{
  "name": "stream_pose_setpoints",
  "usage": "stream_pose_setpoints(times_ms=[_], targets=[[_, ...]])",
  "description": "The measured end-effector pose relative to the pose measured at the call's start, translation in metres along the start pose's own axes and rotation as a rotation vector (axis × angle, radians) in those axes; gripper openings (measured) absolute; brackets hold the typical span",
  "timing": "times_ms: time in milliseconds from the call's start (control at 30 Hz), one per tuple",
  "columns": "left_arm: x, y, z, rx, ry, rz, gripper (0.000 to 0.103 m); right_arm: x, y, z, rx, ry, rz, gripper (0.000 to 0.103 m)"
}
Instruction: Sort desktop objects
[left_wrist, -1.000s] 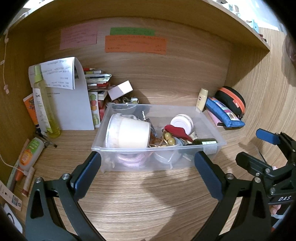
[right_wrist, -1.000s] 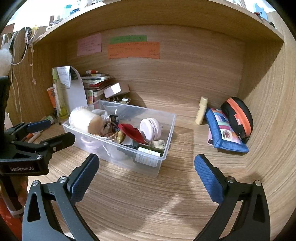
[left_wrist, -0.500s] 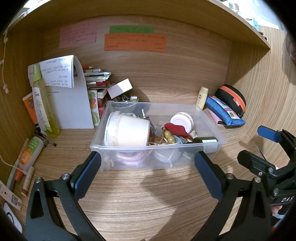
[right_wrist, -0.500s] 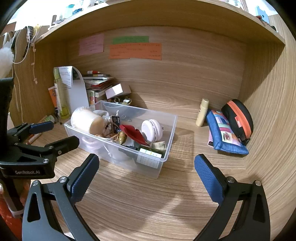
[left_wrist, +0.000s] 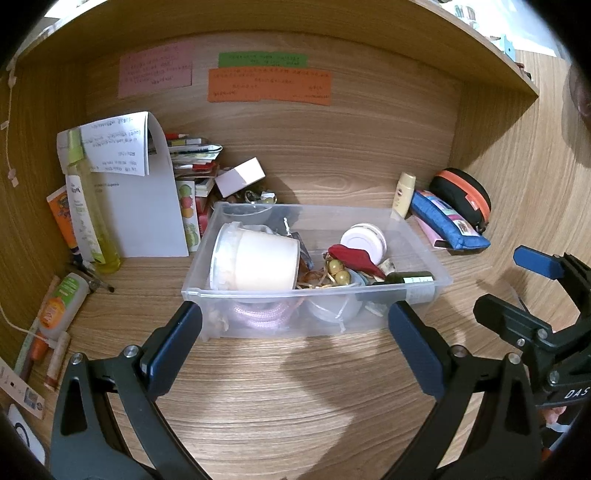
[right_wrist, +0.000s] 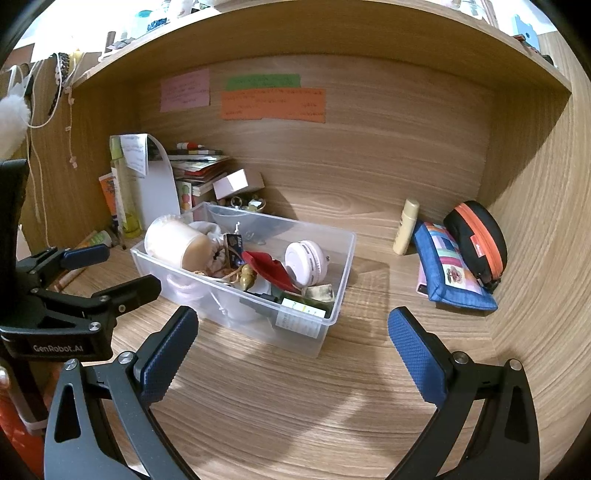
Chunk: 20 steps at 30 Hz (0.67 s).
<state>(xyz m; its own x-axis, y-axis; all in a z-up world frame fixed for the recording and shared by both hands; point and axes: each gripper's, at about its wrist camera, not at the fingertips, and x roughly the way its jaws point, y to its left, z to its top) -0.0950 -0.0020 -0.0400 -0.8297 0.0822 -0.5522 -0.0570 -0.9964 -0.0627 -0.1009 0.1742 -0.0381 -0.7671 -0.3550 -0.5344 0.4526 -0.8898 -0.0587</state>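
The clear bin (left_wrist: 406, 229) was set in the middle of the tabletop (left_wrist: 295, 387), full of small things. Both hand-held grippers – left (left_wrist: 295, 332), right (right_wrist: 291, 343) – were held wide apart and empty, likely to reach in.

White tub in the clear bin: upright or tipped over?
Tipped: the white tub lies on its side in the clear bin, its lidded end toward the bin's left wall.
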Motion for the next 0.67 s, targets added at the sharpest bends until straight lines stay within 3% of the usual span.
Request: stream_pose_setpoints(times_ms=[667], targets=[[-0.0001, -0.0035, -0.0019, 0.022, -0.009, 0.009, 0.102, 0.0042, 0.0013, -0.0006, 0.003, 0.013, 0.005, 0.103]])
